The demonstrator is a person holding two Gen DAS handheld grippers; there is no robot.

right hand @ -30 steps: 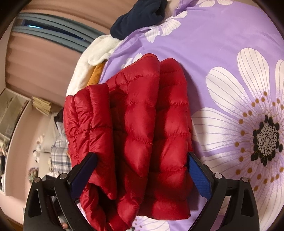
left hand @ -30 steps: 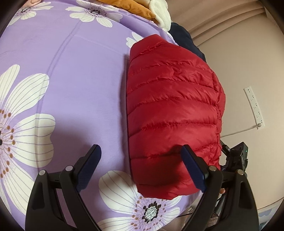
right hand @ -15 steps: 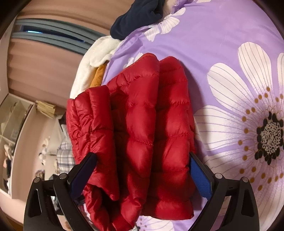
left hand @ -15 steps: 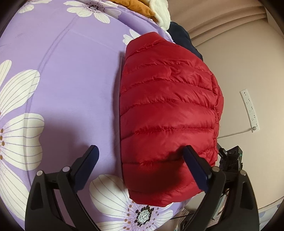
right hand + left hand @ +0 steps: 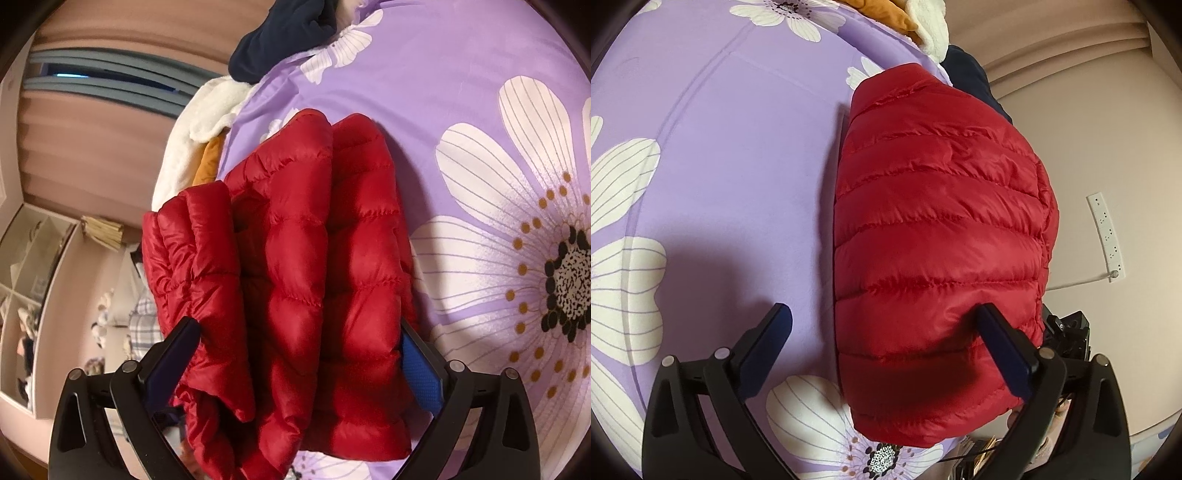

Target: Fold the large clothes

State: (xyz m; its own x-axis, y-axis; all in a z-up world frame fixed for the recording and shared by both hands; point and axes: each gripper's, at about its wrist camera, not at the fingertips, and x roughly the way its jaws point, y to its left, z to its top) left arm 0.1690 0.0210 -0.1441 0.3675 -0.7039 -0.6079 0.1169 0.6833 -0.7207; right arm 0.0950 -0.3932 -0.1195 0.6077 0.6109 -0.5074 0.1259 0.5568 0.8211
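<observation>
Red jacket (image 5: 938,236) lies folded in layers on our bedspread (image 5: 738,147); both grippers, left (image 5: 882,347) and right (image 5: 299,354), gape empty, leaving perhaps tidying.

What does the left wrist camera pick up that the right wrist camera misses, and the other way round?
Only the left wrist view shows a white power strip on the wall and the red puffer jacket's smooth folded top. Only the right wrist view shows the jacket's stacked layers from the side, a window blind and shelves. Both show the jacket on the purple flowered bedsheet, a navy garment, white fleece, and an open tool: left tool, right tool.
</observation>
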